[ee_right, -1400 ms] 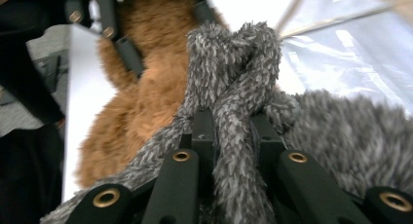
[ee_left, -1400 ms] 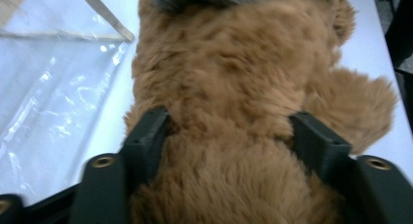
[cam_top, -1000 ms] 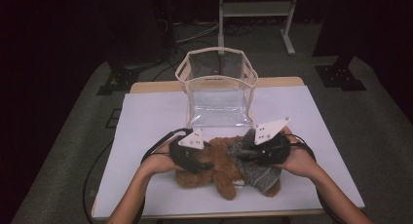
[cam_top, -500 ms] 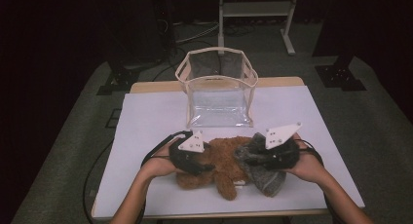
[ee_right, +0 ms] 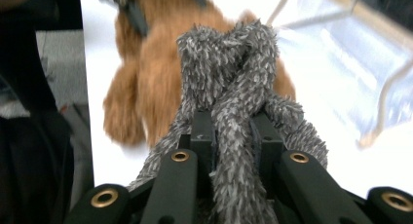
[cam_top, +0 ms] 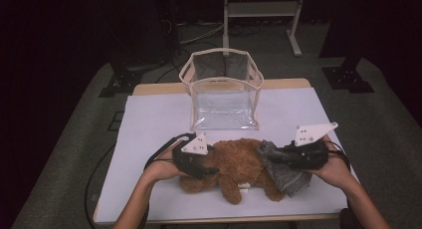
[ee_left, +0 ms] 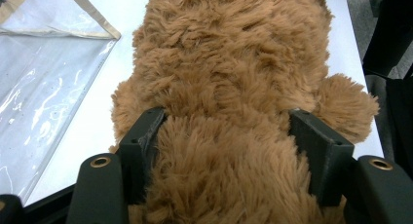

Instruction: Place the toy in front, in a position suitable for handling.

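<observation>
White-covered table [cam_top: 149, 124] in a dark room, clear bag [cam_top: 224, 92] standing open at far centre. Brown teddy bear [cam_top: 239, 162] lies near centre, just in front of the bag. Left gripper [cam_top: 199, 162] jaws clamp wide around the bear's body. Right gripper [cam_top: 278, 157] pinches narrow on the grey fuzzy scarf [cam_top: 283, 171] at the bear's right.

One brown plush bear [cam_top: 238, 162], one grey fuzzy cloth [cam_top: 284, 173], seemingly one clear bag [cam_top: 224, 92]

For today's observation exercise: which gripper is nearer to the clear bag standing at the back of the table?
Left. The left gripper sits just in front of the clear bag; the right gripper is farther off.
</observation>
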The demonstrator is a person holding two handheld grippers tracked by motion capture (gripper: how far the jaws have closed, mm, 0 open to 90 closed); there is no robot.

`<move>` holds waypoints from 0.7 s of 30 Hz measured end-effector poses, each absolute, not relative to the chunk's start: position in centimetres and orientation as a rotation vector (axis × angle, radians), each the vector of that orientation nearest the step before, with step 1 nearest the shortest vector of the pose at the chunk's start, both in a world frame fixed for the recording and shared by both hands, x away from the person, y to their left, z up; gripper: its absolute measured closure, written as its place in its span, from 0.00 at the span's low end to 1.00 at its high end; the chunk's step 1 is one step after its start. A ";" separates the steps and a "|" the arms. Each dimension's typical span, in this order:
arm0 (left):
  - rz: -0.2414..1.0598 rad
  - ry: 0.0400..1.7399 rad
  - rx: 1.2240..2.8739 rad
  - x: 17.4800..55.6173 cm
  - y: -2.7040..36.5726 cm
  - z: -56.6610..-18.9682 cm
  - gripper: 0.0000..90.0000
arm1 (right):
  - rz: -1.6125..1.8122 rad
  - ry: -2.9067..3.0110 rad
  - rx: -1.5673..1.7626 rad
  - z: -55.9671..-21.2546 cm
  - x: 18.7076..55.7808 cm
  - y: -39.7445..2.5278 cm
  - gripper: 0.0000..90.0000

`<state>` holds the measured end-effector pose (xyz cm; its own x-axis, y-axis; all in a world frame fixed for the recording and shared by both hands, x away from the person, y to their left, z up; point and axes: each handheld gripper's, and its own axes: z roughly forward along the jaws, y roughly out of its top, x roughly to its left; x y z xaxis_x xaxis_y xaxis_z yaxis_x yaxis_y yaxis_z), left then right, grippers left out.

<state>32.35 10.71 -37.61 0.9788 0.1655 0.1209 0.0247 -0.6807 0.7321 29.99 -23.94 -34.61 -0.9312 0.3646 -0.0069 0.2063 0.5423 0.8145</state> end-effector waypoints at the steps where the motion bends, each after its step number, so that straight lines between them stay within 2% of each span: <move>1: 0.225 0.134 2.310 32.3 10.7 -37.6 0.38 | 1.350 2.588 0.473 -34.2 30.1 -23.6 0.84; 4: 0.223 0.140 2.306 32.3 10.8 -37.7 0.38 | 1.386 2.589 0.432 -33.9 30.6 -22.2 0.84; 8: 0.231 0.144 2.307 32.5 11.1 -37.4 0.37 | 1.375 2.633 0.428 -35.6 30.8 -21.1 0.84; 16: 0.251 0.164 2.282 32.2 12.5 -36.1 0.36 | 1.321 2.672 0.544 -38.5 30.5 -23.4 0.84; 21: 0.229 0.160 2.304 32.3 12.1 -36.8 0.37 | 1.317 2.652 0.513 -37.0 29.8 -23.4 0.84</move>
